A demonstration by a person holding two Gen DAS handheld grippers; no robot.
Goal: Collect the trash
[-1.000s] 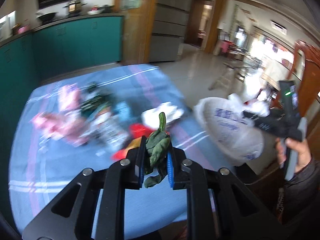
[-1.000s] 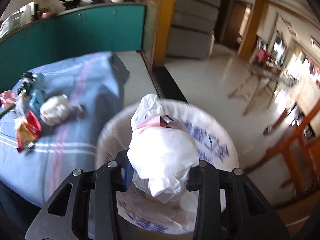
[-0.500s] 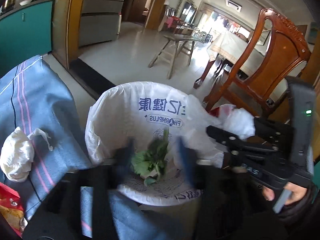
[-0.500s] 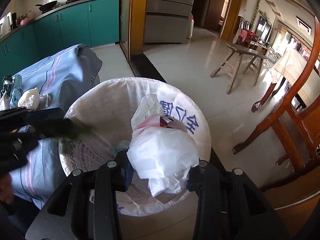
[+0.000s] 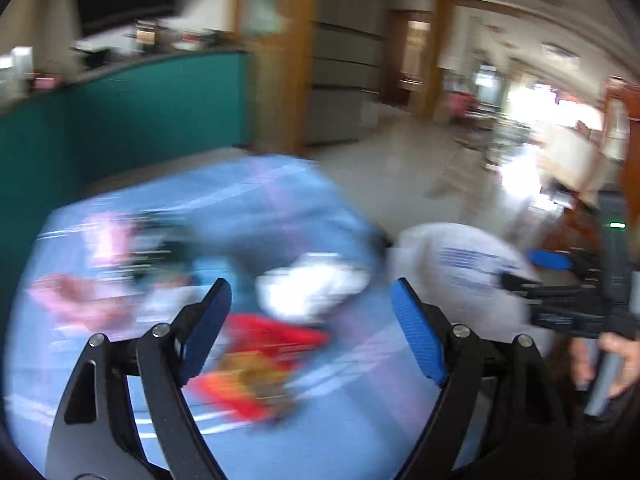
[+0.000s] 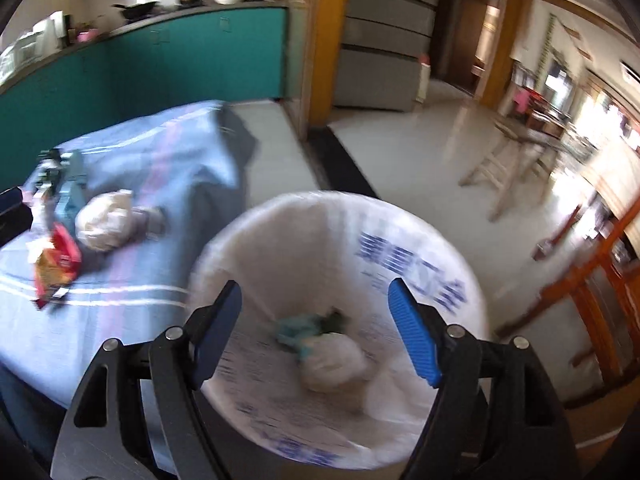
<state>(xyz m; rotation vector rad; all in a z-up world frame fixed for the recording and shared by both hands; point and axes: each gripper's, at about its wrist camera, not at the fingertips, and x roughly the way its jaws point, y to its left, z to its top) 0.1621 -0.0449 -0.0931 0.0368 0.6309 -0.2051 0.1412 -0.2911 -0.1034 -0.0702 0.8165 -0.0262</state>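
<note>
Holding both tools spread wide and empty: my right hand-held gripper [image 6: 314, 330] hangs over the bag-lined bin [image 6: 448, 248], where a white knotted bag [image 6: 334, 362] lies beside green scraps. Blue lettering on the liner is unreadable. My left hand-held gripper [image 5: 312, 330] faces the red wrapper [image 5: 256, 364] on the blue-clothed tabletop [image 5: 280, 196], its long axis blurred.

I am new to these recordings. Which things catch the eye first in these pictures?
The white-lined trash bin fills the right wrist view, with a white bag lying at its bottom under the open right claw. On the blue tablecloth to the left lie a red wrapper and a white bundle.
</note>
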